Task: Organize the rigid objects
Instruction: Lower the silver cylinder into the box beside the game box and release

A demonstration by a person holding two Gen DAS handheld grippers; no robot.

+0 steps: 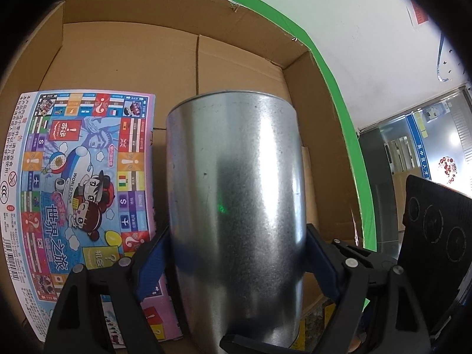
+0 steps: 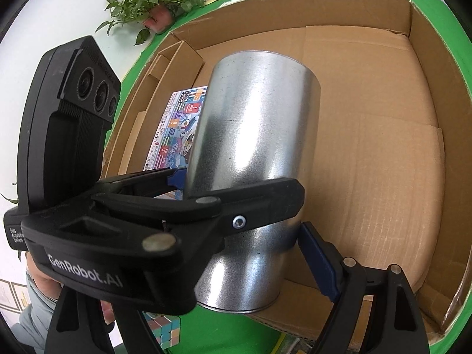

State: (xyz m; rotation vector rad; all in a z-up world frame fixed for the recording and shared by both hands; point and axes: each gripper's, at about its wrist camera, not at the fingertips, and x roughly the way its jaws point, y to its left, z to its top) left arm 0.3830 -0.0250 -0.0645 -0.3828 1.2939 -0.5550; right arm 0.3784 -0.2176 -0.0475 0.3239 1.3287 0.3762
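Observation:
A shiny metal cylinder fills the left wrist view, clamped between the blue pads of my left gripper and held over an open cardboard box. In the right wrist view the same cylinder tilts over the box, with the left gripper shut around its lower part. My right gripper is open; its right blue pad stands beside the cylinder's base, and the left finger is hidden behind the left gripper. A colourful board-game box lies flat inside the carton at the left.
The carton sits on a green surface. A pastel puzzle cube lies on the green in front of the carton. A potted plant stands behind. The right gripper's black camera body shows at the right of the left wrist view.

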